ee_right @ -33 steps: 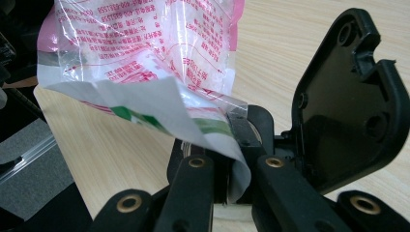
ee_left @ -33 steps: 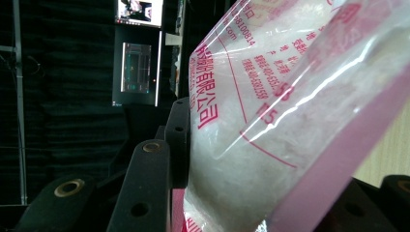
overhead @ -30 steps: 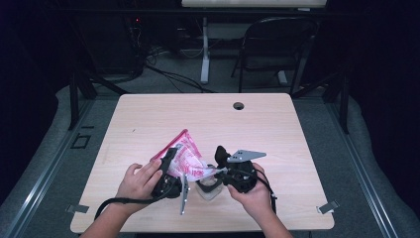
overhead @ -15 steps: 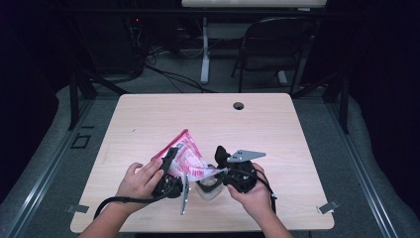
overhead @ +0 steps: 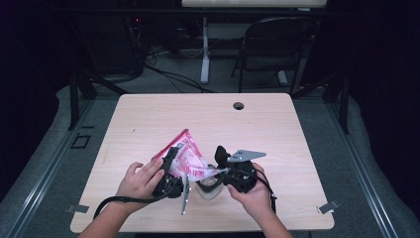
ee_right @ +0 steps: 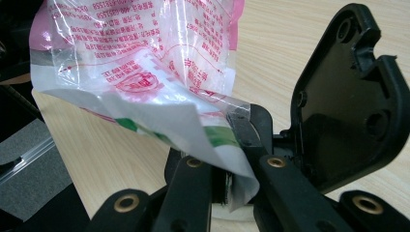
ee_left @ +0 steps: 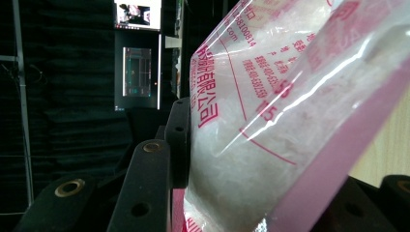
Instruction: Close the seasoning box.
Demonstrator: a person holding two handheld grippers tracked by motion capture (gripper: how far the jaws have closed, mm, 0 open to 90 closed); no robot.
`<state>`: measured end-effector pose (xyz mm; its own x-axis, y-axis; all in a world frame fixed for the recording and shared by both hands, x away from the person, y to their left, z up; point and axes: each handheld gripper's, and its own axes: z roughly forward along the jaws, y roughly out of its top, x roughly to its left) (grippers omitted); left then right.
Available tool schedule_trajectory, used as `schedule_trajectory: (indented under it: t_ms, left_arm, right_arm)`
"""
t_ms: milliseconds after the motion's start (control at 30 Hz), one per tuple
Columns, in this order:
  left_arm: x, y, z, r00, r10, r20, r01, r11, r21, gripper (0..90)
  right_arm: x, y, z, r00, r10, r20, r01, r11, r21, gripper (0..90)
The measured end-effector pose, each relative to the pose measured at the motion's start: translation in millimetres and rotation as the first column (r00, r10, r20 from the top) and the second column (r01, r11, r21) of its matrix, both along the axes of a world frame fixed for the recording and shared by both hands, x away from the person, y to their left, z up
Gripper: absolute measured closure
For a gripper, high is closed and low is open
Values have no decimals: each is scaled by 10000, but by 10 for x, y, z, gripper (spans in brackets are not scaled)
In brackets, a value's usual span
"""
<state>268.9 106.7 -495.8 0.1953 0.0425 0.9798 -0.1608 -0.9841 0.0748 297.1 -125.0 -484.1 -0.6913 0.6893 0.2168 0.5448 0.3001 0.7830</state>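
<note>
1. Nothing has shifted since the earlier frames; both hands and the bag sit where they were, and the right tongs' grip looks as tight as it did.
2. Nearest the person, the right tongs (overhead: 225, 171) are pinched almost fully together on a thin corner flap of the plastic bag (overhead: 190, 161); in the right gripper view that flap (ee_right: 227, 145) is folded and squeezed between the black jaws, so little film is caught; a sharp pull could slip it free or tear the corner.
3. Beside them, the left tongs (overhead: 171, 163) stand partly open around the fat body of the bag, pressing on its white filling (ee_left: 251, 159); the bag bulges against one jaw, so more squeeze might burst a seam or split the film.
4. Between the two, the bag hangs tilted just above the tabletop (overhead: 297, 139), stretched from one grip to the other; if the hands draw apart unevenly, it may rip wide and spill its contents across the wood.
5. Farther off, the cable hole (overhead: 238, 105) and the chair (overhead: 277, 44) lie well apart from the work and pose no risk.
</note>
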Motion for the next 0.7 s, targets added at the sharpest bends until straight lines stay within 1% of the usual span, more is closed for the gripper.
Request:
schedule_trajectory:
  t_ms: [200,533,700]
  left_arm:
    - [0,-7,8,9999,-82,150,80,9999,73,654]
    - [-2,-10,12,9998,-111,189,109,9999,85,655]
    - [-1,-12,14,9999,-95,115,94,9999,84,654]
  right_arm:
    - [3,0,-3,10000,-1,-10,1,10000,2,871]
    - [5,5,-12,10000,-46,-36,46,10000,31,869]
    - [7,6,-14,10000,-52,-13,52,10000,13,868]
